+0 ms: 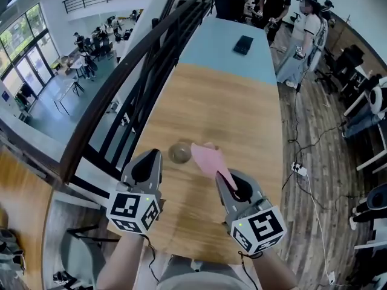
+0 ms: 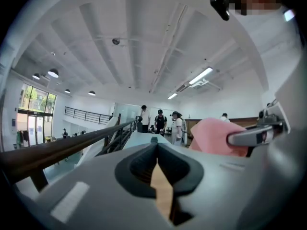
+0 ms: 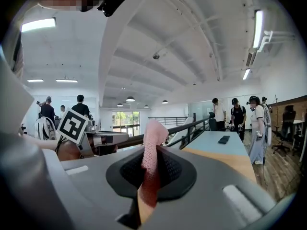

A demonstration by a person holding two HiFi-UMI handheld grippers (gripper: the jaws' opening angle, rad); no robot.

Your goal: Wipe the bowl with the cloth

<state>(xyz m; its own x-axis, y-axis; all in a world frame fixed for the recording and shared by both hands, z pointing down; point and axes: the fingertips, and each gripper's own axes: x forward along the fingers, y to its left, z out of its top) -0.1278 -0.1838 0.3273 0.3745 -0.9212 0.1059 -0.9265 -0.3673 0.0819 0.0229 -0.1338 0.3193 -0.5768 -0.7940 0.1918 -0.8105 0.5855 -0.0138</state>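
Note:
A small clear bowl [image 1: 179, 152] stands on the wooden table [image 1: 242, 113] just ahead of both grippers. My right gripper [image 1: 222, 177] is shut on a pink cloth [image 1: 209, 159], which sticks up from the jaws and hangs just right of the bowl. In the right gripper view the cloth [image 3: 152, 143] is pinched between the shut jaws of that gripper [image 3: 147, 178]. My left gripper [image 1: 152, 157] is left of the bowl, shut with nothing in it. The left gripper [image 2: 157, 153] view shows its closed jaws, with the cloth [image 2: 216, 135] off to the right. Neither gripper view shows the bowl.
A black railing [image 1: 151, 47] runs along the table's left side, with a drop to a lower floor beyond. A dark flat object [image 1: 243, 44] lies on the far blue-grey part of the table. Several people [image 1: 308, 29] stand at the far end. Cables [image 1: 299, 168] lie on the floor at right.

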